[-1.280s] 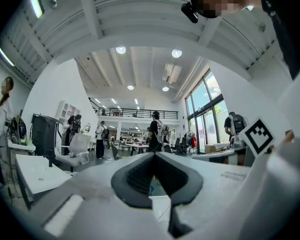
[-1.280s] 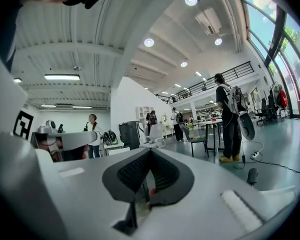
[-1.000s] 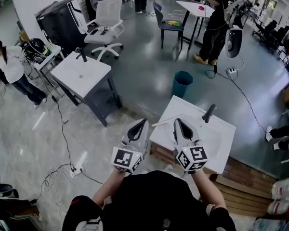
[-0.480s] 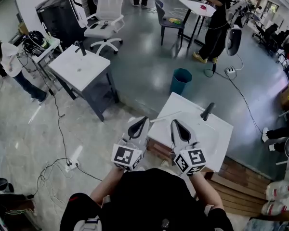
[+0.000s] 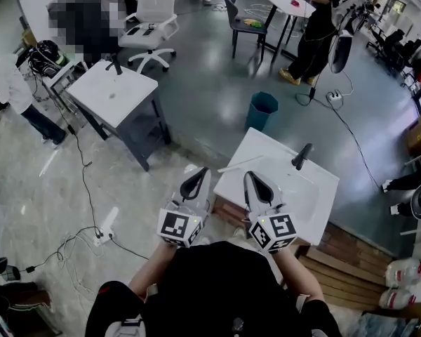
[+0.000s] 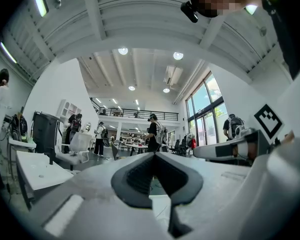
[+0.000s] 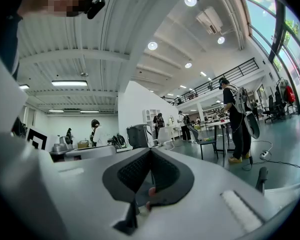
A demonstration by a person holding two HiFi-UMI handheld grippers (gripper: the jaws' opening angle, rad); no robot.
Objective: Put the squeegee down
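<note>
squeegee [image 5: 241,164]: thin pale bar, likely it, lies flat on basin counter [image 5: 274,149] left of faucet [image 5: 302,156], so set-down looks done | right gripper [image 5: 250,177]: jaws together, empty, just beside it | left gripper [image 5: 198,172]: jaws together, idle, off the counter

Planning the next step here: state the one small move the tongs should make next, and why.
Probably draw both back from the white sink top. The left tongs and right tongs are shut with nothing between them, and what looks like the squeegee, a thin pale bar, already lies on that top near the black faucet.
</note>
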